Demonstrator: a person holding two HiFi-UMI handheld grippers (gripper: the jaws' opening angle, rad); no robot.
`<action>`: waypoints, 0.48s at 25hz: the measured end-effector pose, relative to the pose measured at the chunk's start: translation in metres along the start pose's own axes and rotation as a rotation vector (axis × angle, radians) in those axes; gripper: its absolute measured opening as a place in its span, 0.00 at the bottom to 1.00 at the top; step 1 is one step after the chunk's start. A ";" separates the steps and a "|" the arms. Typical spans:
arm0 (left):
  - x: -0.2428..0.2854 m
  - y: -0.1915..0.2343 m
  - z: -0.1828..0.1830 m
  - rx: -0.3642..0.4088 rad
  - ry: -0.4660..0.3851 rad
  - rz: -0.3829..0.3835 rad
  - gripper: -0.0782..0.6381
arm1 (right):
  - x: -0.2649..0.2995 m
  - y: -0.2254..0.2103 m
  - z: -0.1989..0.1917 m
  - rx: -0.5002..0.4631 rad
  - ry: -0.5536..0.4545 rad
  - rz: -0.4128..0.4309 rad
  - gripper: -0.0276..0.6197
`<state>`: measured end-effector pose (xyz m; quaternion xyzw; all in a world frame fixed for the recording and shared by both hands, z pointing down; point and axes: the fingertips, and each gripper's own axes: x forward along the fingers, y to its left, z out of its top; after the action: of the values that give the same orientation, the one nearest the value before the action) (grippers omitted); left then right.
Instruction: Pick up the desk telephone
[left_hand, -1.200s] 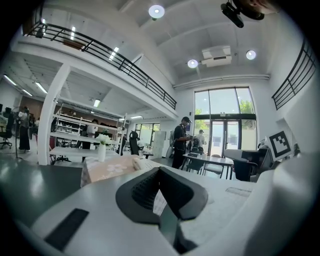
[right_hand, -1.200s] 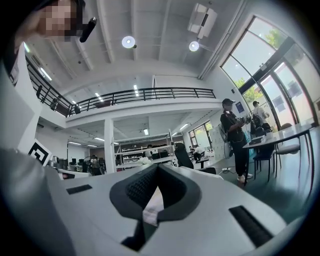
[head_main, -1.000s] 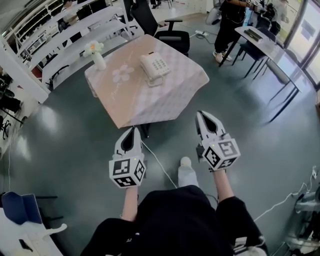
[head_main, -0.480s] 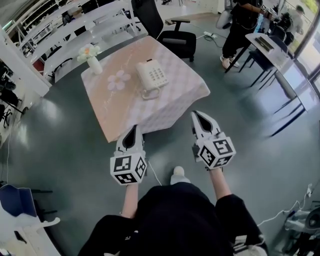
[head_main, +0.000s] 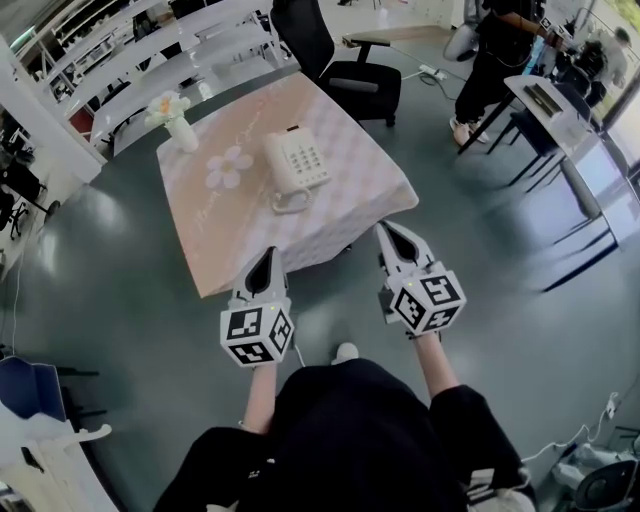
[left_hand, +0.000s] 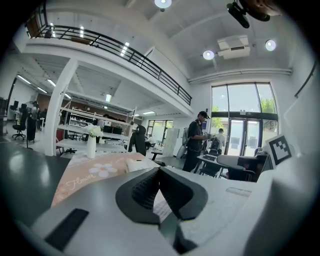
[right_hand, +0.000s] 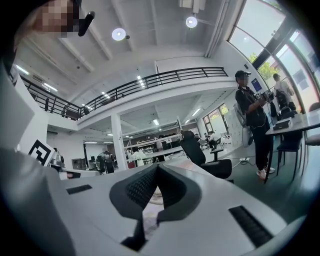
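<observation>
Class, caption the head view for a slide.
Left claw and right claw, both shut, short of the pink-clothed table bearing a white plastic desk telephone.

One word can be read: "Flower", in white looping script on the pale pink checked tablecloth (left_hand: 121, 164), near the edge of the table closest to the left gripper view. The white cubes on the left gripper (head_main: 267, 252) and the right gripper (head_main: 384, 228) carry black-and-white square code markers, patterns with no letters. The keys of the cream plastic desk telephone (head_main: 296, 160) are too small to read. No other print is legible.
</observation>
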<state>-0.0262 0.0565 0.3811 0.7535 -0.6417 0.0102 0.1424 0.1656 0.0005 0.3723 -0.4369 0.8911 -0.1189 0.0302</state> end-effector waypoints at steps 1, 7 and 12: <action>0.003 -0.001 0.000 -0.001 0.000 0.006 0.11 | 0.004 -0.004 0.001 0.005 0.003 0.005 0.03; 0.017 0.004 -0.005 -0.011 0.010 0.048 0.11 | 0.034 -0.016 0.008 0.011 0.001 0.034 0.03; 0.029 0.019 -0.005 -0.027 0.021 0.082 0.11 | 0.055 -0.017 0.005 0.011 0.020 0.048 0.03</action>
<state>-0.0389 0.0271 0.3957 0.7245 -0.6706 0.0155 0.1586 0.1454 -0.0538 0.3748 -0.4142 0.9008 -0.1274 0.0264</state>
